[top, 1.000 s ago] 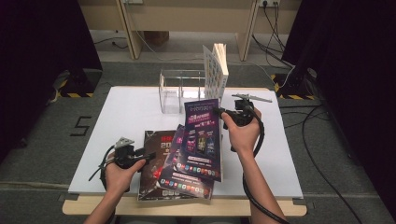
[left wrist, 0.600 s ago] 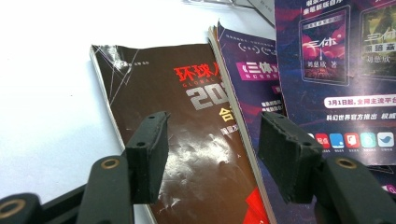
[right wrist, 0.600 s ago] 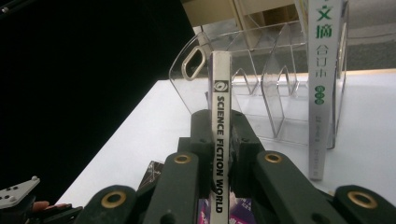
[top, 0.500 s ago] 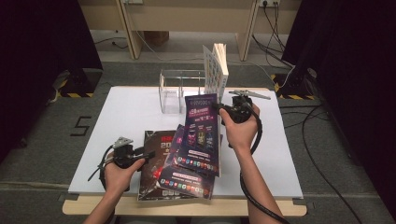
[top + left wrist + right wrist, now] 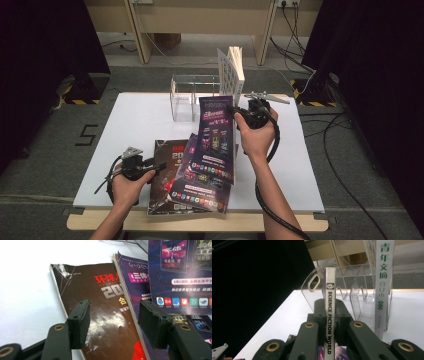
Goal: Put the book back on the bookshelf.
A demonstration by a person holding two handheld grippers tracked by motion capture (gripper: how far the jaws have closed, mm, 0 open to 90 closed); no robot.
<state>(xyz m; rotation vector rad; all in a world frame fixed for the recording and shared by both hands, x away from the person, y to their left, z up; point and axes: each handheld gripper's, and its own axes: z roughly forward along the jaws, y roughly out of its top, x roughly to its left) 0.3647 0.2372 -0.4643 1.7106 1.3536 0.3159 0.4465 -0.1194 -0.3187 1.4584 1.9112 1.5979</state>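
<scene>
On table [image 5: 140, 120]: three magazines [image 5: 175, 170], one rack [image 5: 192, 95].

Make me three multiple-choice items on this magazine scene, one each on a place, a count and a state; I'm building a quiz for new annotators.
1. Where does the clear rack stand?
A. at the table's far edge
B. at the near edge
C. on the floor

2. How many magazines lie flat on the table?
A. none
B. two
C. five

3. What is the state of the right gripper?
A. open over the table
B. shut on the purple magazine
C. shut on the rack

Answers:
1 A, the high view shows the rack at the far side, beside an upright white book.
2 B, a dark magazine and another purple one overlap near the open left gripper.
3 B, its fingers clamp the spine reading SCIENCE FICTION WORLD.
</scene>
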